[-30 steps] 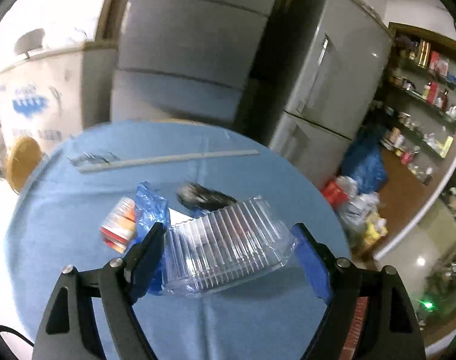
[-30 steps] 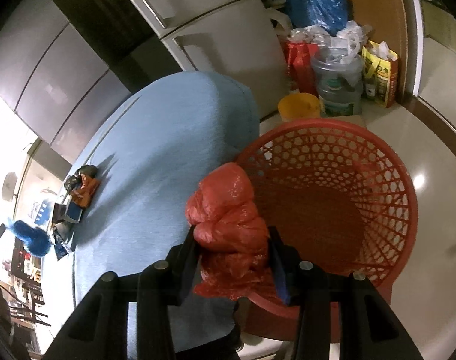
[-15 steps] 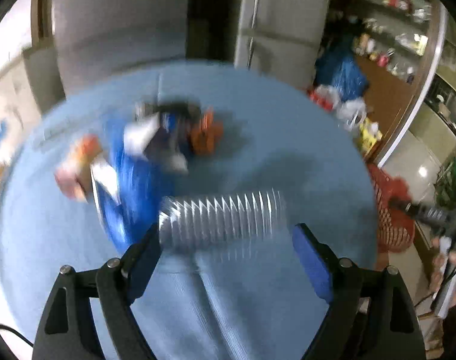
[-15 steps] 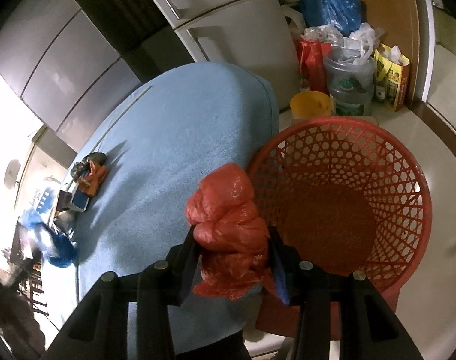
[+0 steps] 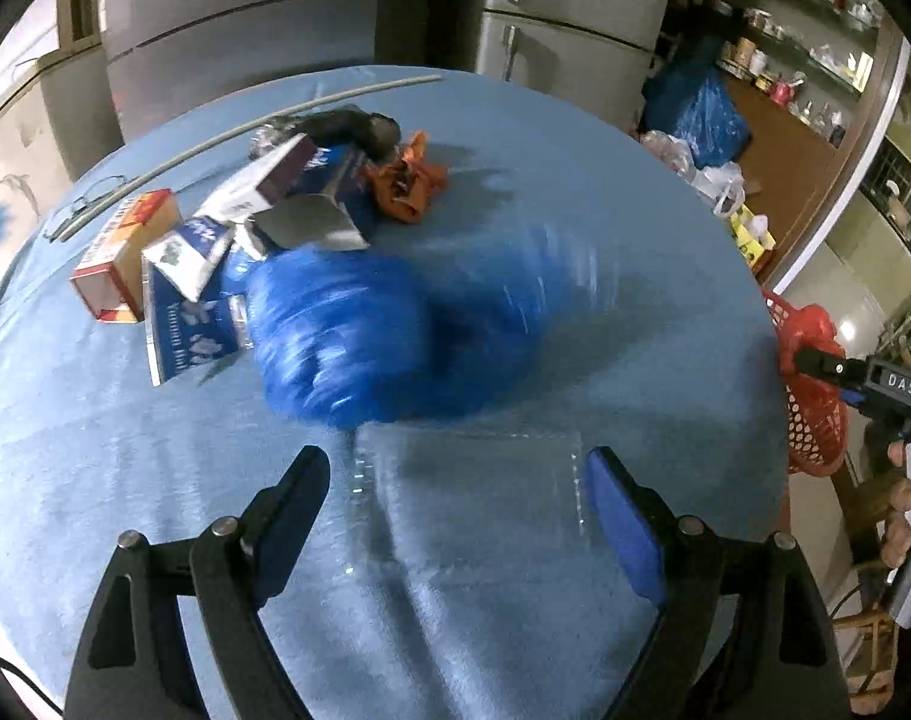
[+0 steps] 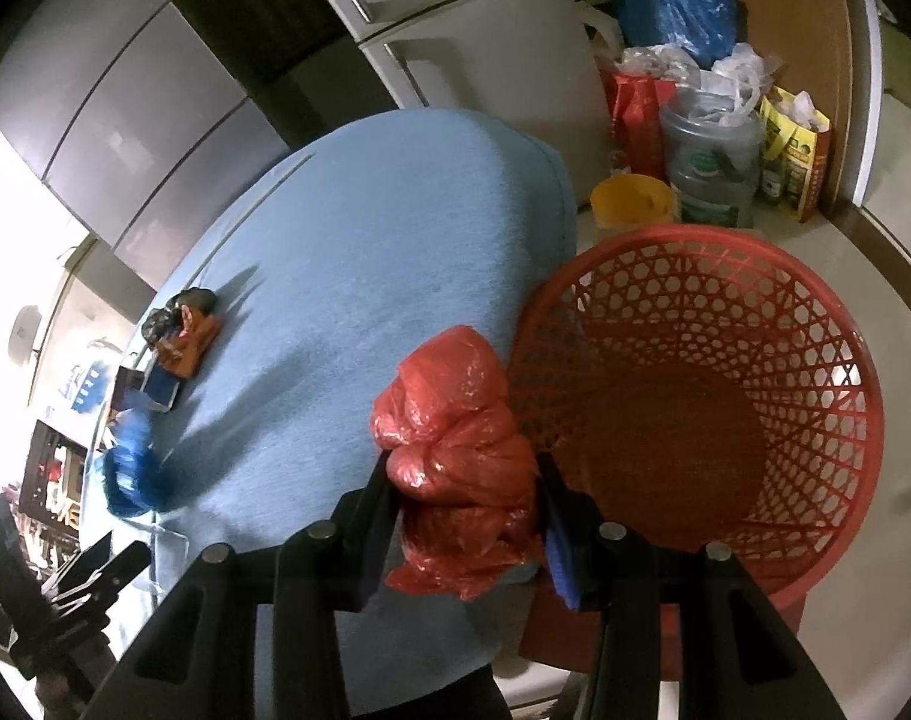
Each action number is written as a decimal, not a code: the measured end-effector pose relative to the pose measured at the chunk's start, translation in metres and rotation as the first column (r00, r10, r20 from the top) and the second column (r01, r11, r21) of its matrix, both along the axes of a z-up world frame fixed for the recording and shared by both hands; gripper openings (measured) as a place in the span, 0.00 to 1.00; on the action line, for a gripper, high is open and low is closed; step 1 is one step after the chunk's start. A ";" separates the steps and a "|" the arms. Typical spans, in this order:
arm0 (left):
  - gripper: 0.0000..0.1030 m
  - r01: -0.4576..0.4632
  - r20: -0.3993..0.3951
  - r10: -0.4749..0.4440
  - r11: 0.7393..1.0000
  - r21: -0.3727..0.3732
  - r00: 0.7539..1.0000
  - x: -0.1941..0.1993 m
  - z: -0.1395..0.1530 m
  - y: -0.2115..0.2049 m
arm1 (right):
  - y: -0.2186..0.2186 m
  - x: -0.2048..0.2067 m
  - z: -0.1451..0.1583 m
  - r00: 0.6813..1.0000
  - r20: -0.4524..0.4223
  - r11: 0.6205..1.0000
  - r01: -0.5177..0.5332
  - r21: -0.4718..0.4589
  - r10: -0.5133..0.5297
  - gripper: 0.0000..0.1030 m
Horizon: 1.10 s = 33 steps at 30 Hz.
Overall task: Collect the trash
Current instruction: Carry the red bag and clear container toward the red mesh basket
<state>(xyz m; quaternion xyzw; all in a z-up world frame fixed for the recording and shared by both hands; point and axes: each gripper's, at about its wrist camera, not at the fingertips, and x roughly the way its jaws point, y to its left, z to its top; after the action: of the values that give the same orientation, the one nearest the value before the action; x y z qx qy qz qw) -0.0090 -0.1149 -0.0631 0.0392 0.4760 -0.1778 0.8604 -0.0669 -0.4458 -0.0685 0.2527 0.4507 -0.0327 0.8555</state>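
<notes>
The crumpled red plastic bag (image 6: 455, 444) is clamped between the narrow jaws of the right hand-held gripper (image 6: 464, 516), and it is held over the edge of the blue-covered counter (image 6: 359, 252), just beside the rim of the red basket (image 6: 725, 396) rather than above its opening. If it is released here, the bag is likely to land on the counter edge or slide down between counter and basket, so a shift toward the basket's middle is judged necessary first. In front of the left hand-held gripper (image 5: 455, 501), whose jaws stand wide, a clear plastic tray (image 5: 467, 480) is seen lying between the pads without being pressed; being thin and glossy, it could buckle or squirt out if squeezed off-centre. Just beyond the tray a blue plastic bag (image 5: 359, 330) is blurred, and it could be caught by a careless closing. Further ahead lie small cartons (image 5: 131, 252) and an orange wrapper (image 5: 407, 186), which could be scattered off the counter by a sweep.
</notes>
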 end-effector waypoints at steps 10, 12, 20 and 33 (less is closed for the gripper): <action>0.70 0.007 0.040 -0.005 0.999 -0.048 0.999 -0.014 0.016 0.007 | -0.006 -0.004 0.000 1.000 0.000 1.000 0.016 0.001 -0.016 0.46; 0.70 0.010 0.067 -0.006 0.999 -0.053 0.998 -0.019 0.029 0.007 | -0.006 -0.003 -0.001 1.000 -0.001 1.000 0.017 0.005 -0.017 0.46; 0.70 0.115 0.146 -0.104 0.991 -0.065 0.984 -0.024 0.064 -0.034 | -0.010 -0.013 0.005 0.999 0.022 0.999 0.033 -0.006 -0.032 0.46; 0.70 0.284 0.172 -0.267 0.955 -0.081 0.948 -0.012 0.080 -0.145 | -0.055 -0.042 0.004 0.991 0.012 0.991 0.134 -0.020 -0.134 0.46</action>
<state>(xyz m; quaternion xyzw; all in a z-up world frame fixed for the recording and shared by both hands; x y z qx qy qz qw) -0.0209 -0.2599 0.0167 0.0744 0.3855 -0.3175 0.8632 -0.1089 -0.5012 -0.0643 0.2739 0.4278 -0.0934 0.8563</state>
